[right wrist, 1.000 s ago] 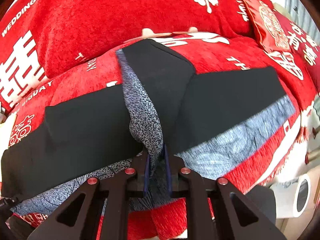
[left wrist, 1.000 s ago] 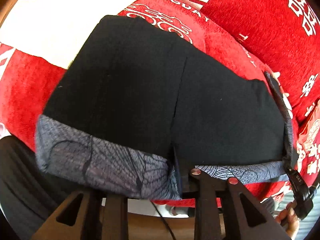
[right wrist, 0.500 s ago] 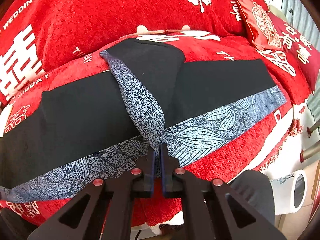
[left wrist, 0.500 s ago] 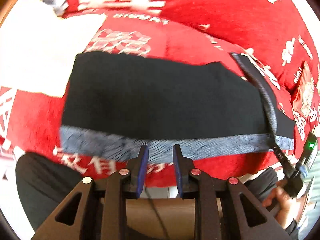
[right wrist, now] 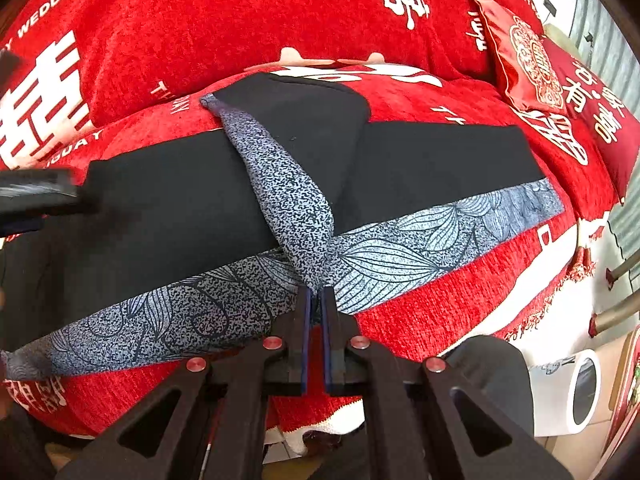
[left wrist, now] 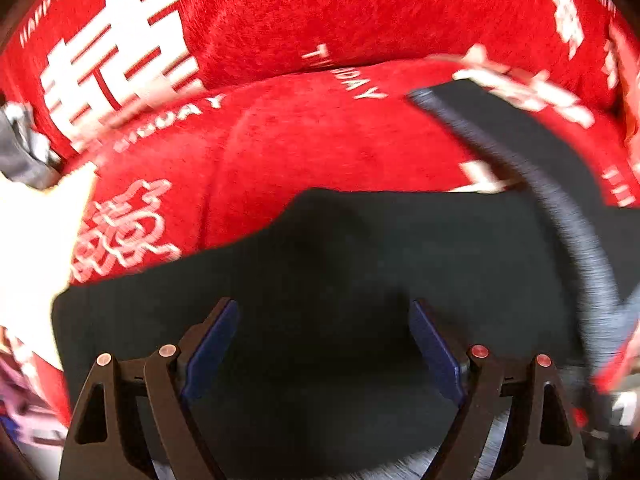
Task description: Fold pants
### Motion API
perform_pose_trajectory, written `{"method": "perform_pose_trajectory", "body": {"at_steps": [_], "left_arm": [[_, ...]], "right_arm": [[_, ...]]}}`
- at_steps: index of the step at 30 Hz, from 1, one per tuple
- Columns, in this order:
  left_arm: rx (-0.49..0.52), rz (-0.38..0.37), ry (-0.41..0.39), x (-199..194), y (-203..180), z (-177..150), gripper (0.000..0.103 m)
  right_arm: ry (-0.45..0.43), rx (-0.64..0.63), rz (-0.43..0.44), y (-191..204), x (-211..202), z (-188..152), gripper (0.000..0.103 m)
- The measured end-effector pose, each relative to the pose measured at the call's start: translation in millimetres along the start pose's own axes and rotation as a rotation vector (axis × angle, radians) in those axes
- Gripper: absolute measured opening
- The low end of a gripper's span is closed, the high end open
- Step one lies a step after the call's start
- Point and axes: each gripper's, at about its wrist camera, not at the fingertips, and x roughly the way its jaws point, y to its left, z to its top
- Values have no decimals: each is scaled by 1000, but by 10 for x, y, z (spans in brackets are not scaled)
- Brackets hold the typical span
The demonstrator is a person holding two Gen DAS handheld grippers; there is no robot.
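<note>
The black pants with a grey leaf-patterned band lie stretched across a red sofa cover. My right gripper is shut on the patterned waistband edge, which lifts in a fold over the black cloth. My left gripper is open wide and empty, low over the black cloth. The left gripper shows blurred at the left edge of the right wrist view. The lifted waistband runs down the right side of the left wrist view.
Red cushions with white characters stand at the back right. A white cloth lies at the far left of the sofa. A white roll and metal bars sit off the sofa's right end.
My left gripper let go of the patterned band, opened wide and moved forward over the black cloth. My right gripper pulled the held waistband nearer, and the pants lie flatter.
</note>
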Motion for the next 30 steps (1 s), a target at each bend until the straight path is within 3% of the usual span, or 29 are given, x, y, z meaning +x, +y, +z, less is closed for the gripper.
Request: {"method": "perform_pose_trajectory", "body": {"at_steps": [2,6,7,8,9,11,14,17,19,21,23,28,30], "left_arm": [[17,9,-25,26,104,-77,88],[-33,72,6,73,612,-233,88],[-50,120,26,118,762,-287,88],[-67,105,29,148,882,-315,96],[-103,56,25,151,1027,-360,97],[-158,86,63,172,1252,-419,97],[-207,30,87,153,1364,-371,97],[-235,-56,79,121,1208,-148,97],[-170,-71,68,101,879,13,97],[-82,-67,63,149,540,149,97],[-46,-7,68,275,430,297,97],[-140,-88,141,591,659,677,103],[-142,-93,128,594,708,762,103]], "right_arm": [[9,12,17,-32,-8,0,14],[-21,38,24,-196,-116,18,64],[-33,43,27,-230,-157,25,65],[-47,46,30,-266,-213,41,66],[-54,42,29,-284,-236,68,66],[-72,27,27,-302,-283,126,68],[-94,13,33,-268,-358,177,72],[-117,-37,42,-142,-420,181,73],[-127,-75,49,-48,-447,147,74],[-134,-128,61,78,-469,116,74],[-141,-171,74,149,-486,113,76],[-170,-228,31,155,-463,249,79],[-156,-229,22,126,-375,362,79]]}}
